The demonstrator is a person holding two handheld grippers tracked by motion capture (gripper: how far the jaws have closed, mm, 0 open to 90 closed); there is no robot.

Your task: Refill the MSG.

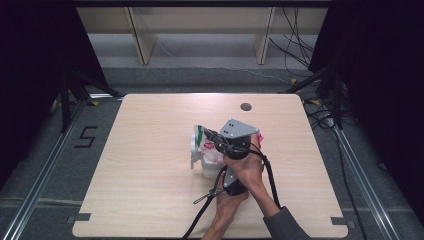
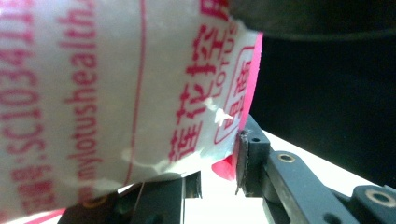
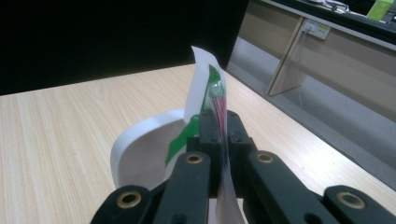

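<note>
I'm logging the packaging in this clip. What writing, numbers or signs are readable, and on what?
"mylotushealth": red, on the plastic bag, left gripper view, cut off at both ends.
"LOTUS": red, on the same bag.
Red Chinese characters beside it: not clearly readable.
Red code at the bag's left edge: too blurred.
"5": on the floor, left of the table.

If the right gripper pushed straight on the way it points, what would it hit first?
The right gripper is already shut on the bag's edge; just past that, probably the white cup, though depth is unclear.
</note>
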